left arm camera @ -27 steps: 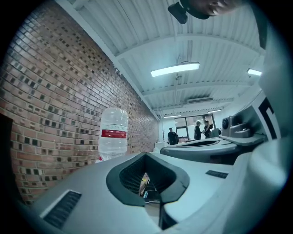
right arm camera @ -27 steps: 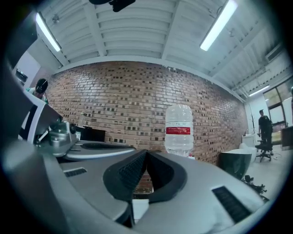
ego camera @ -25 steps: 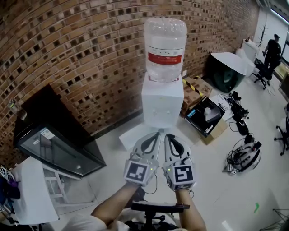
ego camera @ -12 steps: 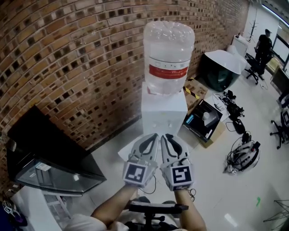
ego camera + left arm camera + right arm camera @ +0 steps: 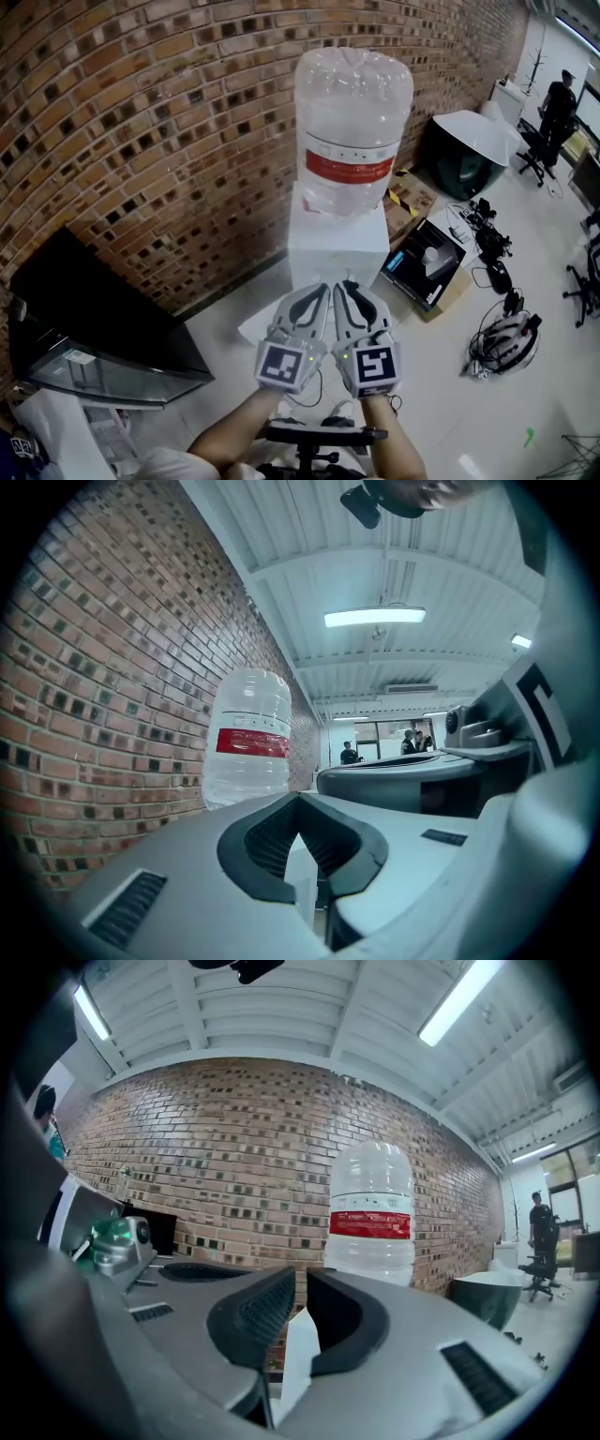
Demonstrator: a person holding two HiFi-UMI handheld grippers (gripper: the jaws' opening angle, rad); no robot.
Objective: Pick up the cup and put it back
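no cup shows yet; likely light, thin and crushable, so pinch its wall gently. left claw (image 5: pixel 325 287) together, right claw (image 5: pixel 346 285) a crack apart, both empty, facing the dispenser (image 5: pixel 336 251).

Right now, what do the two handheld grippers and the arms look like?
The left gripper and right gripper are light grey shells with dark oval cut-outs. Dark ribbed pads line the jaws. Each carries a cube with a black-and-white square marker. The forearms show no sleeves.
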